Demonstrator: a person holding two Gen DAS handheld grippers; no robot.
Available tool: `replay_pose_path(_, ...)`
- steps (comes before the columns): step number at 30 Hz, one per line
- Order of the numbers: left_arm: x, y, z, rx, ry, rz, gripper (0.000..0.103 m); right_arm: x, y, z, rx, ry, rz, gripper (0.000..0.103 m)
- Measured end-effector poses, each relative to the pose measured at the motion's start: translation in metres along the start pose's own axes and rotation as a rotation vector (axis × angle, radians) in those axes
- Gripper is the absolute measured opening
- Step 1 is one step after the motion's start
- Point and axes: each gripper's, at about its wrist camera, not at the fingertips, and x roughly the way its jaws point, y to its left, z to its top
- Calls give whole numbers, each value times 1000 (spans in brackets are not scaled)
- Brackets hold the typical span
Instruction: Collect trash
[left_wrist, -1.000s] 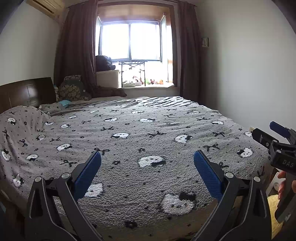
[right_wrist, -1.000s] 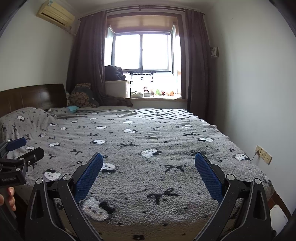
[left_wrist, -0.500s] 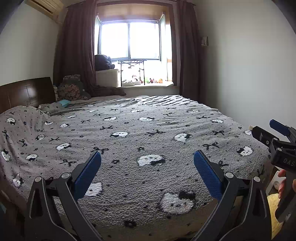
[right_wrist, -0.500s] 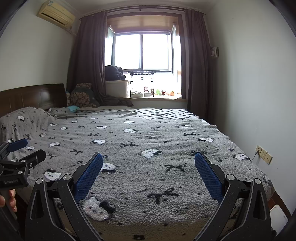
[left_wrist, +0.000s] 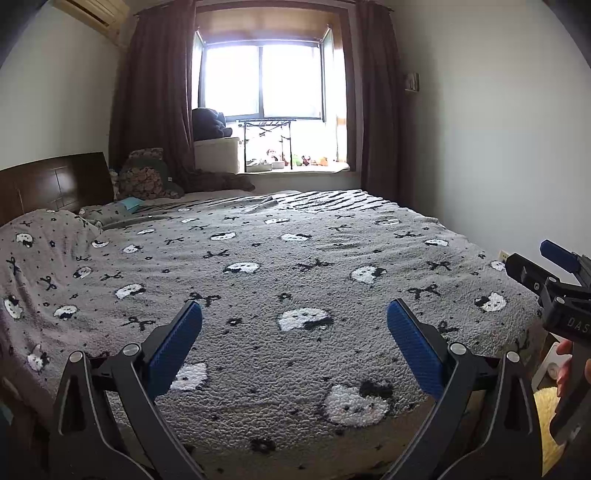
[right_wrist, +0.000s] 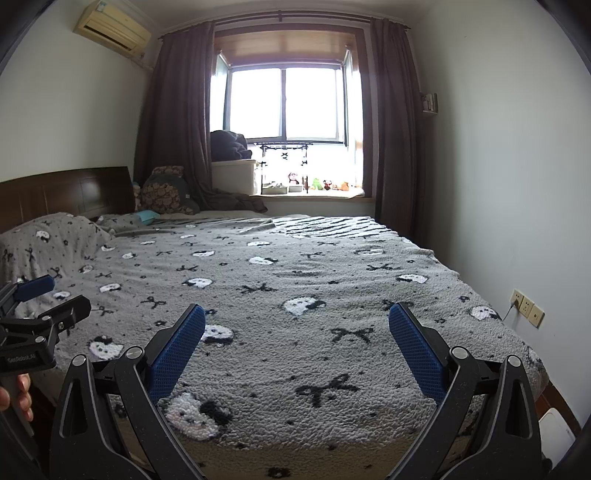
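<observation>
Left hand-held gripper (left_wrist: 294, 332) and right hand-held gripper (right_wrist: 296, 334), blue-padded, both spread wide, empty. Poised above bed with grey fleece cat-and-bow blanket (left_wrist: 295, 266)

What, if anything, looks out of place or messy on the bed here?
Nothing stands out. The grey blanket lies flat across the bed, with no trash visible on it. A small teal item sits near the headboard; what it is cannot be told. Both the left tongs and right tongs are open and empty.
</observation>
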Motion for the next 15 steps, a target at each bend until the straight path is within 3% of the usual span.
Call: replay_pose_path(15,-1,3,0,-5,-1,6,95,0,1,0,4,2,7,100)
